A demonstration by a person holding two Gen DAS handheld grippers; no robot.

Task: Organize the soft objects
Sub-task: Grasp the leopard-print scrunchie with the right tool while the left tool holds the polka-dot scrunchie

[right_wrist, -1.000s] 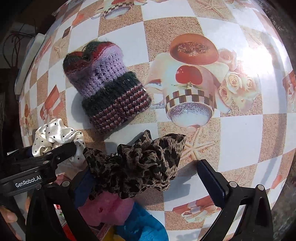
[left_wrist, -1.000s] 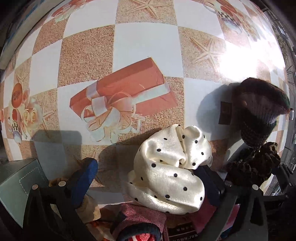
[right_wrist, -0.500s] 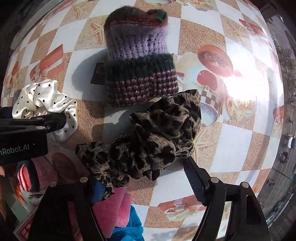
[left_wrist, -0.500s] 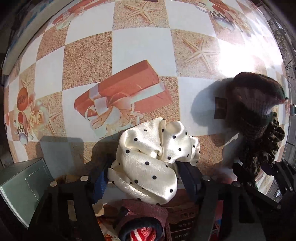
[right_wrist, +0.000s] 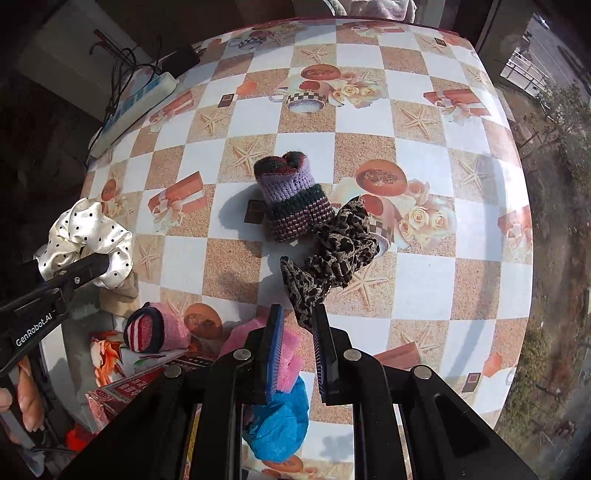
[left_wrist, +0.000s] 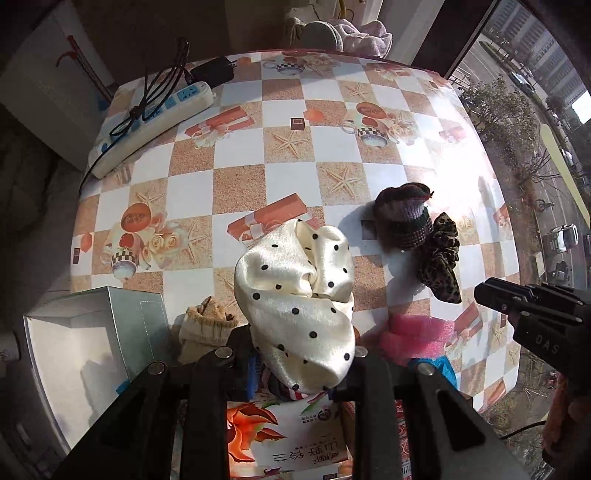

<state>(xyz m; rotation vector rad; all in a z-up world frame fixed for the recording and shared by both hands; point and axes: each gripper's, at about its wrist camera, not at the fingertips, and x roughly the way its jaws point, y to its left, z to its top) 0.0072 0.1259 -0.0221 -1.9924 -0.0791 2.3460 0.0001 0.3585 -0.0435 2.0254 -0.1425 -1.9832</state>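
**Soft goods on the checked table — both grippers loaded**

Left gripper (left_wrist: 299, 365): jaws closed on the cream polka-dot scrunchie (left_wrist: 295, 295), which is lifted above the table and bunches up from between the fingers. Beneath it lie a printed packet with orange flowers (left_wrist: 280, 435) and a striped rolled sock (right_wrist: 147, 330).

Right gripper (right_wrist: 295, 354): jaws nearly shut, pinching one end of the leopard-print scrunchie (right_wrist: 332, 251); the rest of the fabric stretches forward and its far end touches the knitted pouch (right_wrist: 291, 199).

Near edge of the table (left_wrist: 240, 155): a pink sponge (left_wrist: 413, 336) with a blue cloth (right_wrist: 280, 417) just beside it, a beige sock (left_wrist: 203, 325), and a grey open box (left_wrist: 92, 339) at the left.

Middle: the knitted pouch — purple, dark green and maroon bands — lies on its side in sunlight, casting a shadow to its left.

Far left corner: a white power strip (left_wrist: 155, 114) with black cables plugged in. Beyond the table's far edge, a heap of pale fabric (left_wrist: 369, 35).
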